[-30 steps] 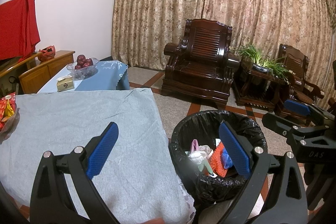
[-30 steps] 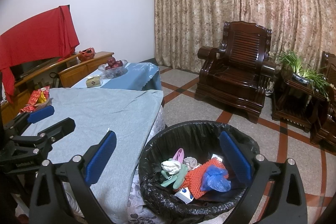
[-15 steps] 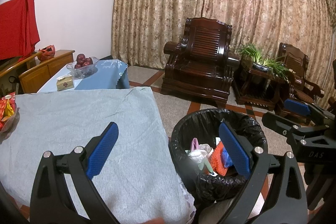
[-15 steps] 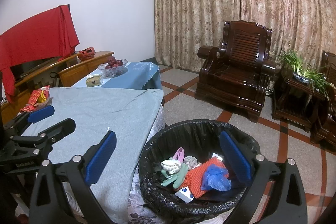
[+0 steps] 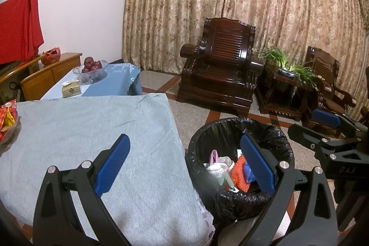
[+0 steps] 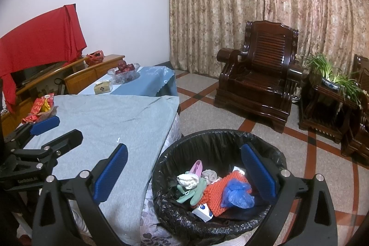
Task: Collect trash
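Observation:
A black-lined trash bin [image 5: 230, 128] [image 6: 207, 137] stands on the floor beside the table. It holds an orange foam net [image 6: 214, 190], a blue bag [image 6: 237, 193], white crumpled paper [image 6: 188, 179], a green piece and a small white box. My left gripper [image 5: 184, 165] is open and empty, over the table edge and the bin. My right gripper [image 6: 184, 167] is open and empty, above the bin's near side. The right gripper also shows at the right of the left wrist view [image 5: 327, 130]. The left gripper shows at the left of the right wrist view [image 6: 46, 130].
The table has a grey cloth [image 5: 80, 130] [image 6: 115, 117]. Red snack packets [image 6: 41, 107] lie at its far left edge. A blue-covered low table [image 6: 147, 82] holds a fruit bowl and tissue box. Dark wooden armchairs [image 6: 258, 84] and a plant stand [image 6: 329, 93] stand beyond.
Both views have shifted very slightly; the grippers stay open and empty. Nothing else has moved.

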`<state>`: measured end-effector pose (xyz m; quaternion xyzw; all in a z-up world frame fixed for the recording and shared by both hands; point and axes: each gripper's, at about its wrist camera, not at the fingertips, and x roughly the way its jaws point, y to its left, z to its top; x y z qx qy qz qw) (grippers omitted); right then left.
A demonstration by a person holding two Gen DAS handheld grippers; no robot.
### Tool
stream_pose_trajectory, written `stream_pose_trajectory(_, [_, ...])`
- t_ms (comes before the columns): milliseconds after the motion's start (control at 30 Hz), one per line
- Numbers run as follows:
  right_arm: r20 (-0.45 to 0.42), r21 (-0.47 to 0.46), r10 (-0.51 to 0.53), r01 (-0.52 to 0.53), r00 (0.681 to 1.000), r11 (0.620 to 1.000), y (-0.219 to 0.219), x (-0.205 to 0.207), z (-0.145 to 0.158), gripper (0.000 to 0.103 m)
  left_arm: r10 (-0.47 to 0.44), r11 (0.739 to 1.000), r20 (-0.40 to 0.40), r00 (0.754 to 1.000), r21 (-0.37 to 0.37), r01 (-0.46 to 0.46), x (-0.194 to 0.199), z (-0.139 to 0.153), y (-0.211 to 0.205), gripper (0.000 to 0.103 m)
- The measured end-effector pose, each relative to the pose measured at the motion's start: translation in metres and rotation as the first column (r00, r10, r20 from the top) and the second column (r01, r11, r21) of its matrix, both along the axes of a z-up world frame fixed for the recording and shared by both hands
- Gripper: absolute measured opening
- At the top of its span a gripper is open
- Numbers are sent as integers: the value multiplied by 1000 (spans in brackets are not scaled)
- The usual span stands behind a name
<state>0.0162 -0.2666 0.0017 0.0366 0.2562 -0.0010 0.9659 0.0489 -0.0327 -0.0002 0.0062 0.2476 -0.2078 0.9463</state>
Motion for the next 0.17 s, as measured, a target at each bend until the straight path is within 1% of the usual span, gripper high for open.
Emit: stream_pose_trajectory(167, [-1,1,1,-1,1000,1000,0,0,-2,97,0,1000,-3,1000,2,0,1,-4,0,94])
